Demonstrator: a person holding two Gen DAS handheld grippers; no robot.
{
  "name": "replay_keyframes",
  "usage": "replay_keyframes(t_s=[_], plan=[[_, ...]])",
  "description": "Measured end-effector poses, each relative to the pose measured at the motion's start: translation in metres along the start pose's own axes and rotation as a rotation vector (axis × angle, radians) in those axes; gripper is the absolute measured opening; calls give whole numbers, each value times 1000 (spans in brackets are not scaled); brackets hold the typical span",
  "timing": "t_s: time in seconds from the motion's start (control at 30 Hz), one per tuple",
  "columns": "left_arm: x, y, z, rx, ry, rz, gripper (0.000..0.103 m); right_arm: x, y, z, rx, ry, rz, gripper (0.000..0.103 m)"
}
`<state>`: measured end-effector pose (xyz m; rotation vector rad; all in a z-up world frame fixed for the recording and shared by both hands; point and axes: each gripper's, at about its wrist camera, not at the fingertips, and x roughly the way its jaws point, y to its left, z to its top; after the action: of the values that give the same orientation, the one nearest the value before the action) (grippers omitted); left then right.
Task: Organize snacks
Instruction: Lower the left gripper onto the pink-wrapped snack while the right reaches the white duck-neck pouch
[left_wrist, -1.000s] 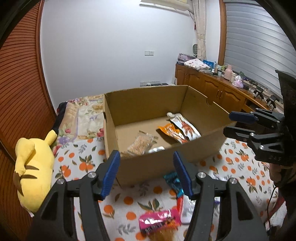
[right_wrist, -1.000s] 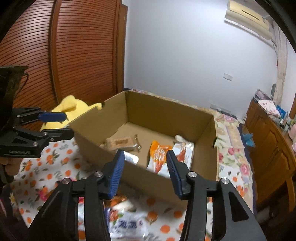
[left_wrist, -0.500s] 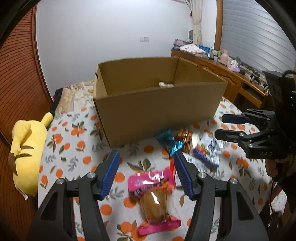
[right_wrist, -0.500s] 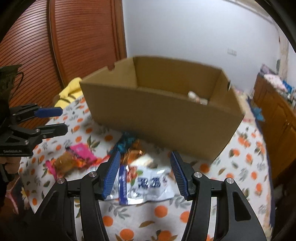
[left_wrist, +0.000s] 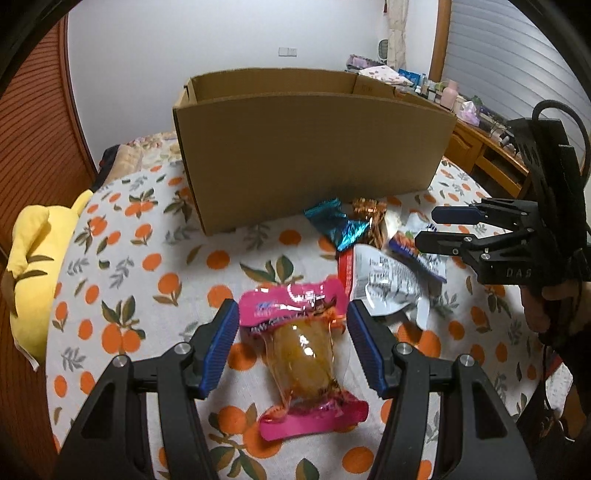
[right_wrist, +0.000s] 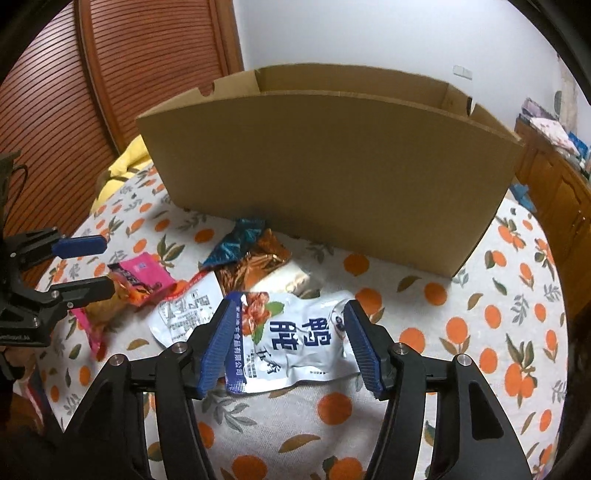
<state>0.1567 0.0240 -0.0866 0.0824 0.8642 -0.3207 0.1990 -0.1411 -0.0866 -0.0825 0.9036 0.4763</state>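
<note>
A big cardboard box (left_wrist: 310, 155) stands on the orange-print cloth (left_wrist: 147, 266), with a heap of loose snacks just in front of it. The left claw (left_wrist: 290, 341) hangs apart around a pink-ended packet (left_wrist: 301, 345), pads not touching it. The right claw (right_wrist: 288, 341), jaws just widening, straddles a white and blue pouch (right_wrist: 295, 343) without gripping it.

One brown cardboard box (left_wrist: 314, 155), five loose foil and plastic snack packets (right_wrist: 295, 343) in front of it, one yellow plush toy (left_wrist: 31, 273).
</note>
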Motion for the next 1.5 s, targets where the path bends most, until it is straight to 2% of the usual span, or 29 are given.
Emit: replay_keyframes(t_s=[0.2,0.3,0.4,0.47,0.73,0.97,1.2,1.33,1.5], plan=[[8,2,-6,-12,20,15,61,8,-5,-4,16,14,12,66],[13,4,-9,-23,31,7,62,12,-9,-6,24,33,9,72],[16,3,-11,-28,31,10,66,13,-11,-8,26,33,13,73],[17,3,-12,-28,25,30,72,15,-11,-9,23,37,13,75],[20,12,-15,-80,26,4,78,18,-6,-11,-11,33,13,83],[14,11,-12,-82,28,16,78,19,-4,-11,-22,37,6,84],[3,-2,-14,-56,23,-18,78,19,-3,-11,-23,37,5,85],[12,-10,-15,-27,54,2,78,20,-3,-11,-22,37,6,85],[23,-3,-16,-55,81,22,78,20,-3,-11,-22,37,6,85]])
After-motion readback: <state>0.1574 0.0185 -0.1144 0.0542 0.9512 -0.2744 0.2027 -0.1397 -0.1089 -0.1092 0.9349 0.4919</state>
